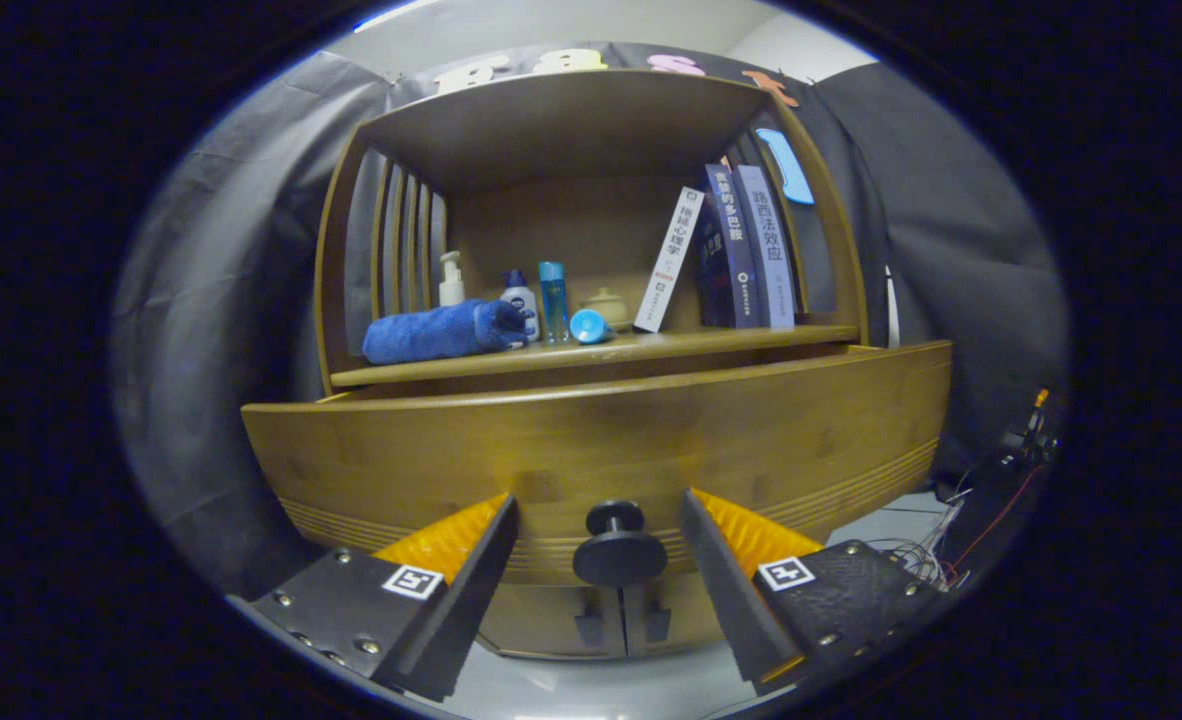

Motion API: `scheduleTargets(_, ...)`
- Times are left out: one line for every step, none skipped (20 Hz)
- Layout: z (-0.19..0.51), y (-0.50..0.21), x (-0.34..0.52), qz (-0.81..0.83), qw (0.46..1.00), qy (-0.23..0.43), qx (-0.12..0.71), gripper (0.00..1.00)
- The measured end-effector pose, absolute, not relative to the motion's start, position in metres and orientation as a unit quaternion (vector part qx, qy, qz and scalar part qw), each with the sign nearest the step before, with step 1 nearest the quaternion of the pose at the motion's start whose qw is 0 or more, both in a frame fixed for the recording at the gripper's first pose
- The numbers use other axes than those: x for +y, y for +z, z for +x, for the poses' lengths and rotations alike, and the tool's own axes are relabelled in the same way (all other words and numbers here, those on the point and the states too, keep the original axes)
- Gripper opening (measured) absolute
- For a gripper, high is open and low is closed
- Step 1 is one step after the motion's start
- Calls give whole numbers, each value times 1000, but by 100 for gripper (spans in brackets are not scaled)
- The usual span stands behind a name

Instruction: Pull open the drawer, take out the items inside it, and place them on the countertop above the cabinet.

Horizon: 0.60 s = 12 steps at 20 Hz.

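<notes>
Jaws stand apart, the gripper [599, 560] straddling the round black knob [618, 545] of the wooden drawer [591, 450], neither finger touching it. That drawer front bulges out past the cabinet's lower doors [619, 620], so it may be partly open; its inside is hidden. On the countertop [591, 352] above lie a rolled blue towel [441, 332], bottles [536, 300] and books [741, 250]. Solid wood should feel heavy and stiff; the knob's narrow neck behind the smooth disc looks the safest hold.
</notes>
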State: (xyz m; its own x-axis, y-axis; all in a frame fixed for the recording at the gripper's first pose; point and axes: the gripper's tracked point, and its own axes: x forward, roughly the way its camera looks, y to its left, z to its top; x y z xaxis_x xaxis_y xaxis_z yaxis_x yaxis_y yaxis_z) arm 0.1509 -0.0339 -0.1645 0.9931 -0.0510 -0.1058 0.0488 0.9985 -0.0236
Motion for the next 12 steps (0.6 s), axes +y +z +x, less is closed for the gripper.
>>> scheduleTargets(158, -166, -34, -11, 998, -25, 56, 99)
scheduleTargets(164, -165, -34, -9, 998, -24, 53, 99)
scheduleTargets(170, -164, -35, -7, 998, -23, 50, 99)
scheduleTargets(176, -164, -34, -5, 999, -22, 48, 99)
scheduleTargets(181, -165, -34, -6, 999, -23, 46, 99)
scheduleTargets(187, -165, -34, -10, 999, -23, 47, 99)
scheduleTargets(193, -165, -34, -11, 999, -24, 45, 99)
scheduleTargets(199, -165, -33, -9, 999, -25, 43, 99)
scheduleTargets(206, -165, -33, -8, 999, -25, 41, 99)
scheduleTargets(210, -165, -33, -9, 999, -25, 41, 99)
scheduleTargets(214, -165, -33, -11, 999, -25, 39, 99)
scheduleTargets(218, -165, -33, -10, 999, -24, 37, 99)
